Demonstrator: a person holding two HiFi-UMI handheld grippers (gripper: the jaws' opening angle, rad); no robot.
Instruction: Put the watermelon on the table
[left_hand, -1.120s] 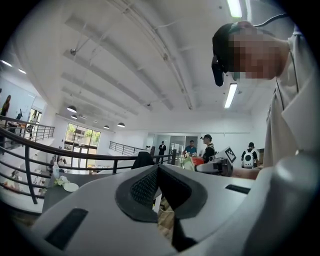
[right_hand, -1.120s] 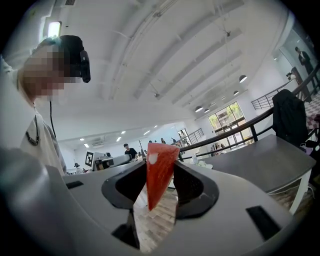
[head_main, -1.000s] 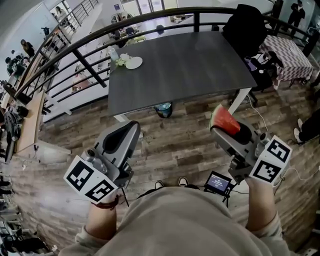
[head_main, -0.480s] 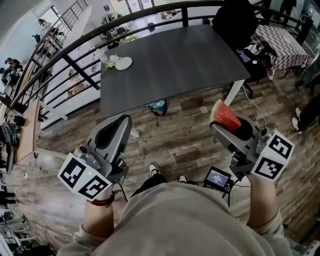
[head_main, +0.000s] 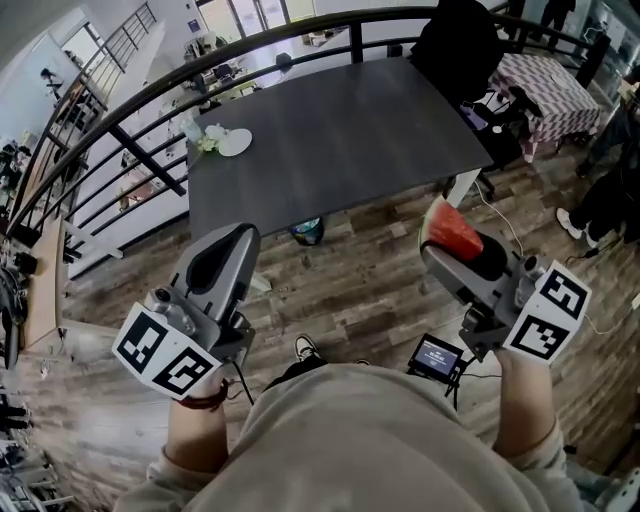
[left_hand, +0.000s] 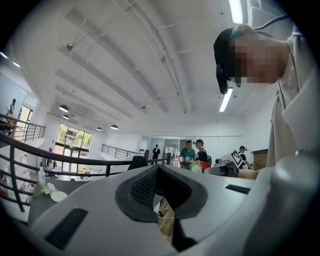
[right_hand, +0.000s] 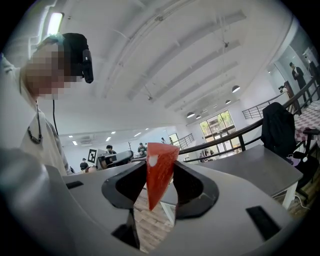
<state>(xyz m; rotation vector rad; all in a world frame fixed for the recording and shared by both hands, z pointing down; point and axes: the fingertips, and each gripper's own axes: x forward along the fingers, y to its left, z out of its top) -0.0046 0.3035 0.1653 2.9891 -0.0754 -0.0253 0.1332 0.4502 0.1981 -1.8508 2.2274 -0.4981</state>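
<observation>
Right gripper (head_main: 452, 250) has its jaws partly apart and clamped on a wedge-shaped watermelon slice (head_main: 448, 231), one dark pad pressing each flat red side. In the right gripper view the slice (right_hand: 159, 167) stands upright between the pads with its narrow tip pointing down and its broad end rising above the jaw tips (right_hand: 160, 186). From the head view, the slice juts from the front of that gripper with its green rind on the side toward the table. It hangs over the wooden floor (head_main: 350, 285), near the dark grey table (head_main: 340, 130) but short of its near edge, close to the right-hand corner and not touching the top. Left gripper (head_main: 232, 245) is held level on the other side with its jaws together and nothing between them (left_hand: 159, 192). A white plate (head_main: 236, 143) lies on the table's far left corner, well apart from the slice.
</observation>
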